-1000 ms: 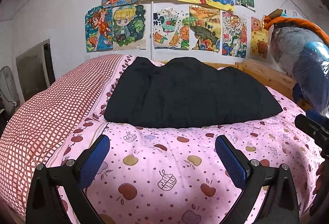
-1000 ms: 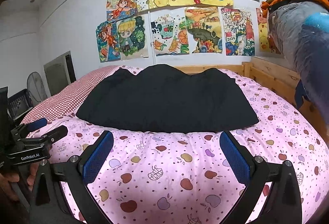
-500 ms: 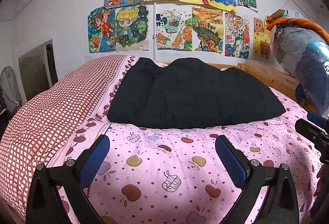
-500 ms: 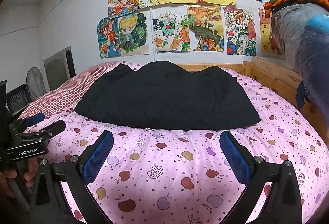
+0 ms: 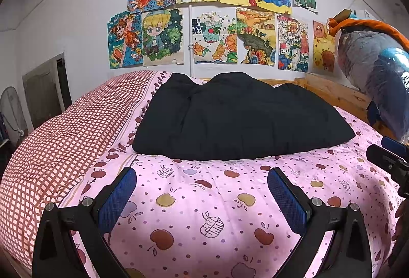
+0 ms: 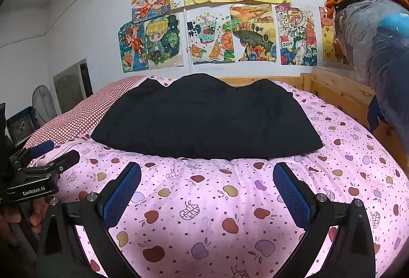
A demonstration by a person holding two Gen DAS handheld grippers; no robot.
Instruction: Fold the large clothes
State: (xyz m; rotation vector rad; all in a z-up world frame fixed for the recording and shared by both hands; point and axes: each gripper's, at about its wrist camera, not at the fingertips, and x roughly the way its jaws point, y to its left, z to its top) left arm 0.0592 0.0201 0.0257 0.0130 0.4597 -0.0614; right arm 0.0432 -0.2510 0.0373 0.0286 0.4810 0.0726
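A large black padded garment (image 5: 237, 119) lies folded and flat on the far half of a bed with a pink apple-print cover (image 5: 204, 201). It also shows in the right wrist view (image 6: 204, 122). My left gripper (image 5: 202, 191) is open and empty, held over the near part of the bed, short of the garment. My right gripper (image 6: 207, 186) is open and empty at about the same distance. Each gripper shows at the edge of the other's view: the right gripper (image 5: 388, 163), the left gripper (image 6: 38, 170).
A red-checked quilt section (image 5: 58, 140) covers the bed's left side. A wooden bed frame (image 6: 340, 96) runs along the right and the head. A plastic-wrapped bundle (image 6: 378, 53) hangs at the right. Drawings (image 5: 212, 20) cover the wall. A fan (image 6: 43, 104) stands at left.
Both grippers have drawn slightly closer to the bed and garment. Both stay open and the garment has not moved.
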